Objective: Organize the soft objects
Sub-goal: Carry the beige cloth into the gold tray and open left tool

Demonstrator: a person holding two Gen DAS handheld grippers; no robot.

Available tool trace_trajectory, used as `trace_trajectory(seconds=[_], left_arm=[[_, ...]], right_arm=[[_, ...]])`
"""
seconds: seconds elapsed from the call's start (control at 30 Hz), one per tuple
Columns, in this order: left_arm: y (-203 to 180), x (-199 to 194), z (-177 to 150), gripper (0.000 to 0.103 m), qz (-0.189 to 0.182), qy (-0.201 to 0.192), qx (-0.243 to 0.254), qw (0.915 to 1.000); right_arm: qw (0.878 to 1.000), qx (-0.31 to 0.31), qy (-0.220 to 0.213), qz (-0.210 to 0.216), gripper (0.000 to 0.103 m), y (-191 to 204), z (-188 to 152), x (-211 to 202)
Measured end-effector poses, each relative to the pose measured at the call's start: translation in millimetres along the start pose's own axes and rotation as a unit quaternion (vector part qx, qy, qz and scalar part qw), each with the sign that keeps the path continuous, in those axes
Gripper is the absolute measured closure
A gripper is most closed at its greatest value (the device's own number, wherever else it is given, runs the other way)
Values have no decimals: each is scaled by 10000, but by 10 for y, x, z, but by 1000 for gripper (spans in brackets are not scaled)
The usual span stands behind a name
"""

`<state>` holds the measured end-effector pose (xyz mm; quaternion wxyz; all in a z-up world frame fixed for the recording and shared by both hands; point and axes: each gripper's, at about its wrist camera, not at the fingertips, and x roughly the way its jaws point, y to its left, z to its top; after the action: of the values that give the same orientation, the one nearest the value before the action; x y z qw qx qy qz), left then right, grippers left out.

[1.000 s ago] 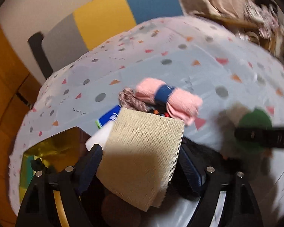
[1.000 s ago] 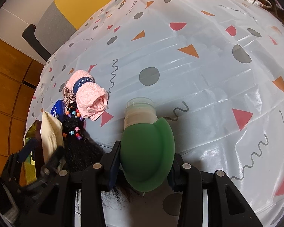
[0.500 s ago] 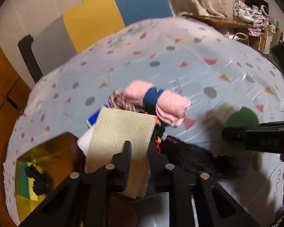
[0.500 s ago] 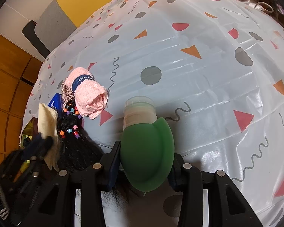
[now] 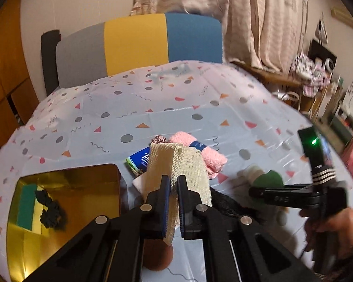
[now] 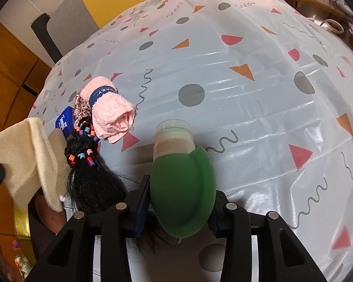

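My left gripper (image 5: 173, 183) is shut on a beige mesh cloth (image 5: 176, 164), lifted off the patterned table; the same beige cloth (image 6: 23, 155) hangs at the left of the right wrist view. My right gripper (image 6: 178, 188) is shut on a green silicone bottle (image 6: 182, 185) with a pale cap (image 6: 173, 134), resting low over the table. A rolled pink towel (image 6: 110, 110) with a blue band lies behind a black hairpiece with coloured beads (image 6: 87, 164). A pink scrunchie (image 6: 81, 105) and a blue tissue pack (image 5: 138, 162) sit beside them.
A gold tray (image 5: 66, 183) at the left holds a green sponge (image 5: 26, 204) and a black scrunchie (image 5: 50, 210). A brown round object (image 5: 157, 256) lies under my left gripper. A grey, yellow and blue chair back (image 5: 138, 44) stands behind the table. A hand (image 5: 331, 223) holds the right gripper.
My left gripper closed on the beige cloth and lifted it up and back from the table. The right gripper kept its hold on the green bottle and barely moved.
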<state>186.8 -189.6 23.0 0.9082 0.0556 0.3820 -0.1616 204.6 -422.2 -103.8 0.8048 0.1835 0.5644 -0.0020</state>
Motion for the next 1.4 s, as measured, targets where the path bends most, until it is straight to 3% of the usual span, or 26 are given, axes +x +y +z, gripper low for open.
trace_trajectory(seconds=[0.23, 0.4, 0.7, 0.87, 1.0, 1.03, 1.17, 1.23, 1.4], left_arm=[[270, -246, -42, 98, -300, -174, -502, 9981], [481, -411, -38, 98, -292, -347, -726, 9963], [1111, -644, -2, 98, 189, -599, -1075, 9922], [1407, -438, -28, 98, 374, -343, -1256, 9908], [1484, -149, -71, 98, 720, -117, -1099, 9913], [1484, -93, -72, 96, 715, -39, -1056, 9918], [1455, 21, -144, 64, 314, 127, -1023, 9942], [1418, -18, -209, 58, 238, 109, -1030, 9943], [1388, -139, -404, 58, 267, 164, -1128, 9931]], right_arm=[[9998, -120, -78, -107, 63, 14, -27, -18], [9998, -97, -118, -122, 64, 7, -37, -26], [9995, -161, -159, -212, 64, 51, -63, -21], [9994, -175, -179, -240, 64, 57, -72, -17], [9992, -208, -206, -282, 64, 66, -76, -17], [9991, -211, -219, -292, 64, 68, -78, -18], [9993, -158, -241, -239, 66, 51, -74, -28], [9994, -97, -248, -210, 66, 27, -64, -39], [9987, 1, -421, -281, 66, -24, -37, -128]])
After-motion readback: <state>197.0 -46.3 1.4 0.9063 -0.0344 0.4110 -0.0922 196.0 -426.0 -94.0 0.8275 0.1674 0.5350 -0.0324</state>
